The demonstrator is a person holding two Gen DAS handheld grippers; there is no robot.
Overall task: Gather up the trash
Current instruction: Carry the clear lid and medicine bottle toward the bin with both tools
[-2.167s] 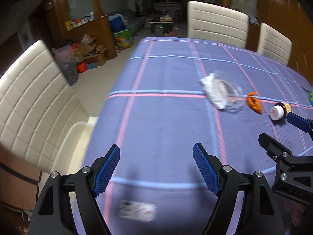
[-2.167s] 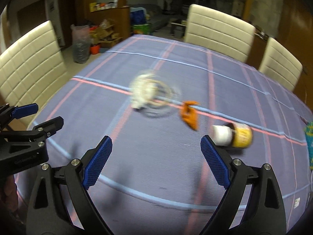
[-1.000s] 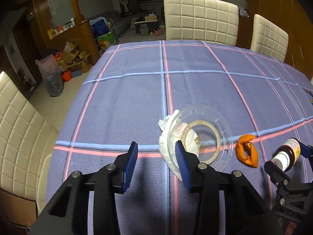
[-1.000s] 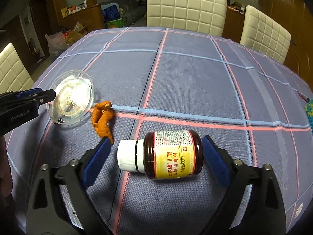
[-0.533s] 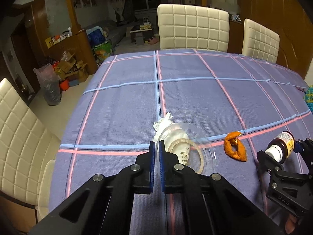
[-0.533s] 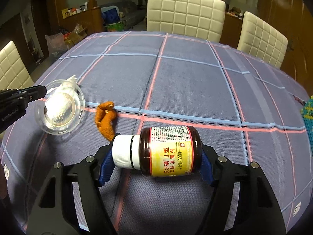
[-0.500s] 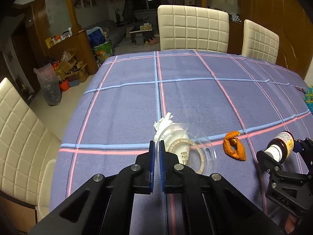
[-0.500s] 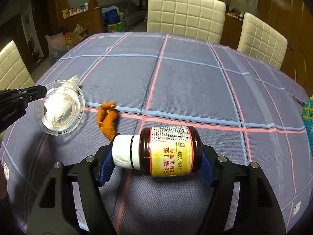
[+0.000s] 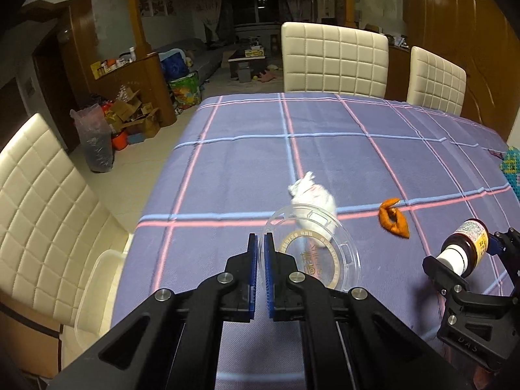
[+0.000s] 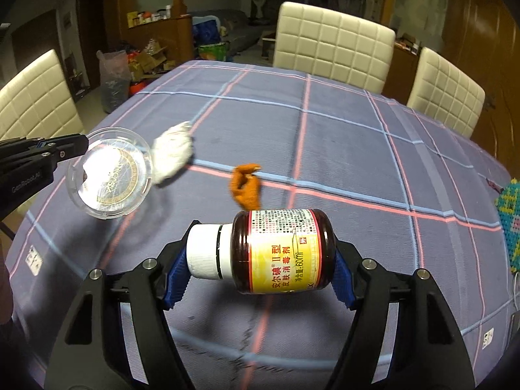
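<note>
My left gripper [image 9: 260, 243] is shut on the rim of a clear round plastic lid [image 9: 312, 253] and holds it tilted above the purple checked tablecloth [image 9: 341, 149]. A crumpled white tissue [image 9: 313, 196] lies just beyond the lid, blurred. To its right an orange peel [image 9: 393, 221] rests on the cloth. My right gripper [image 10: 260, 276] is shut on a brown bottle [image 10: 279, 250] with a white cap and yellow label, gripped end to end and lying sideways above the cloth. The right wrist view also shows the lid [image 10: 110, 178], tissue [image 10: 172, 156], peel [image 10: 245, 188] and left gripper [image 10: 78, 144].
Cream padded chairs [image 9: 334, 58] stand at the far side and one [image 9: 35, 201] at the left, with a clear plastic tub [image 9: 94, 279] on its seat. A beaded mat [image 10: 510, 227] lies at the right edge. Small stickers [image 10: 34, 260] lie on the cloth.
The left jaws closed on the lid's rim and the right jaws on the bottle. Both then rose with their loads, and the tissue now lies clear of the lid.
</note>
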